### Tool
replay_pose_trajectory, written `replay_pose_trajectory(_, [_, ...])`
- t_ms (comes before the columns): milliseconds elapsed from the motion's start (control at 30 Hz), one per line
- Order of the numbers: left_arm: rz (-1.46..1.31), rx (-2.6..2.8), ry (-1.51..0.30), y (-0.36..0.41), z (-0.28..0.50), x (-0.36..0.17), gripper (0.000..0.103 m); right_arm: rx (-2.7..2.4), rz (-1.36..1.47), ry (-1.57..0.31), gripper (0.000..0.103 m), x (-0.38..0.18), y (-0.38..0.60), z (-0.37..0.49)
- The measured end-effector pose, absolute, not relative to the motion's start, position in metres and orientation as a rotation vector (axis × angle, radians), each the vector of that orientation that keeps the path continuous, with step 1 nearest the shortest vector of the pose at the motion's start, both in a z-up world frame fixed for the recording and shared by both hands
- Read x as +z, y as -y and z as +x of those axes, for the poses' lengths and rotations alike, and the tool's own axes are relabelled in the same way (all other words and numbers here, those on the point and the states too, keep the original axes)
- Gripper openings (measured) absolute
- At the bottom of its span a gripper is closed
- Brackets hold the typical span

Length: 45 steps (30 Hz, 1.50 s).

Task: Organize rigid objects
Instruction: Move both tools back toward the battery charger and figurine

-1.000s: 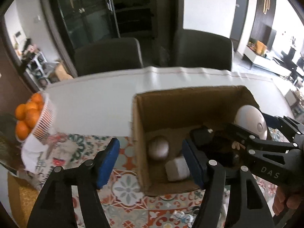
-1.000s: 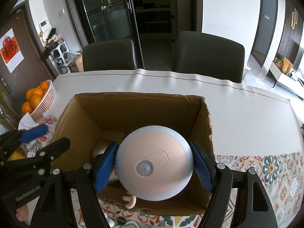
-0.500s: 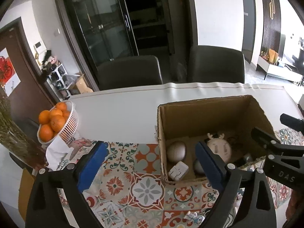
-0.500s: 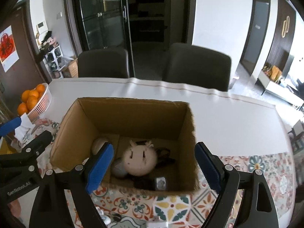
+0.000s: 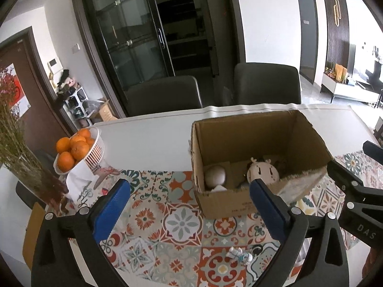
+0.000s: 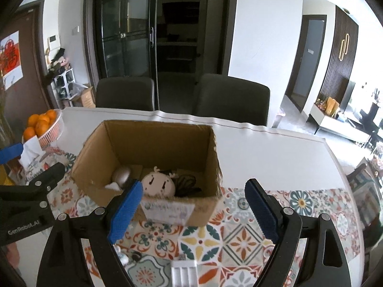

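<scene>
Both the left gripper (image 5: 189, 203) and right gripper (image 6: 194, 203) gape wide, empty; the cardboard box (image 6: 153, 143) with the round doll-face lamp (image 6: 158, 185) lies beyond their fingertips.

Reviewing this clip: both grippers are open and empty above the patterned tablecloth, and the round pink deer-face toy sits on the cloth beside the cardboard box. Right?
Not quite. The deer-face toy lies inside the cardboard box, next to a silver ball, not on the cloth beside it; the right wrist view shows this. The rest holds: the left gripper and right gripper are open and empty above the patterned tablecloth.
</scene>
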<state>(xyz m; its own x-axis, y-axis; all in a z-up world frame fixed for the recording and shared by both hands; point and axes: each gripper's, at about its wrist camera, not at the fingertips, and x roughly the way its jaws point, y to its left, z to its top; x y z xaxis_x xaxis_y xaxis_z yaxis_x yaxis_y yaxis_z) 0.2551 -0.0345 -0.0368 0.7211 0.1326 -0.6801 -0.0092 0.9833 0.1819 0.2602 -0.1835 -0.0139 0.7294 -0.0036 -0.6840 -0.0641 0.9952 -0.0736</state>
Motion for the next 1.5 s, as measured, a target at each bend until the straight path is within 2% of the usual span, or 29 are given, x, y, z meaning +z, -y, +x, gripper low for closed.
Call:
replay_pose_trajectory(767, [0.123, 0.046, -0.886, 0.041, 0.206, -0.093, 0.103, 0.07, -0.08, -0.795, 0.086, -0.065, 0.193, 0.196])
replay_pose_trajectory(1500, [0.173, 0.044, -0.935, 0.051, 0.179, -0.157, 0.103, 0.136, -0.084, -0.931, 0.064, -0.141, 0.191, 0.177])
